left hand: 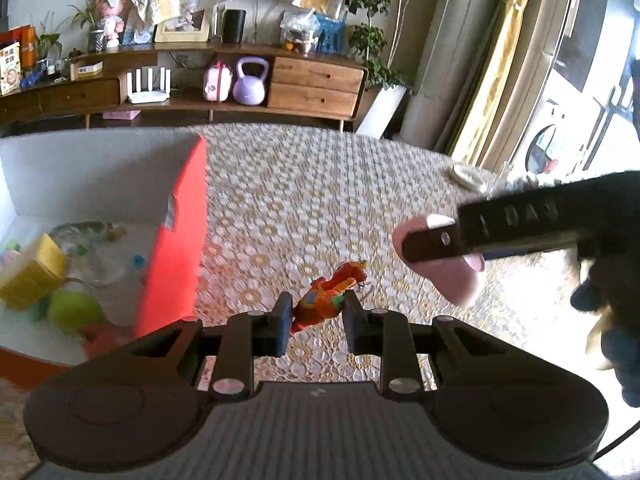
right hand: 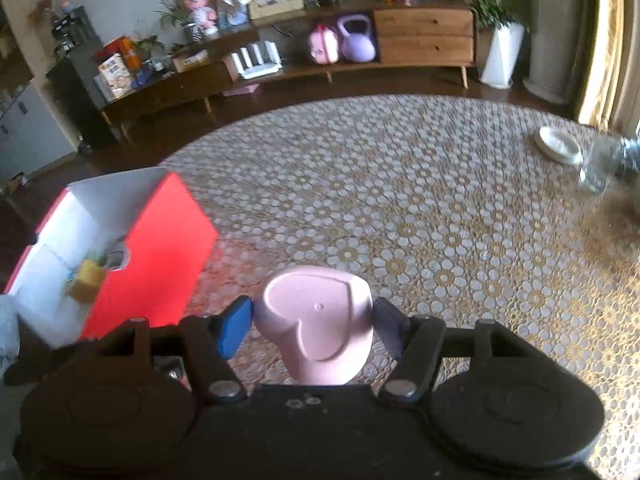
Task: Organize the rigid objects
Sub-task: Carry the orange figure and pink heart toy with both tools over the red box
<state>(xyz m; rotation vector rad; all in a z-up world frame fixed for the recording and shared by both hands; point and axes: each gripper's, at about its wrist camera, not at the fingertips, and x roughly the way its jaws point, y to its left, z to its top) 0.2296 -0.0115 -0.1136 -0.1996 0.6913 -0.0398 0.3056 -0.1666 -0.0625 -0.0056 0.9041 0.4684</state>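
daylight pours in from the window point(left hand: 560, 92) at the right edge of the left wrist view, blowing that side out to white glare. it washes the tablecloth point(left hand: 320, 200) pale at lower right. the red box point(left hand: 176, 248) at left is smeared by motion blur, its contents soft. both views bow strongly at the edges, with dark corners. in the right wrist view, the upper left is dim, and the glass jar point(right hand: 600, 168) at right is blurred.

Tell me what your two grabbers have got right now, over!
Left gripper shut on orange toy figure. Right gripper shut on pink heart-shaped dish. Red box open at left, nothing in the way.
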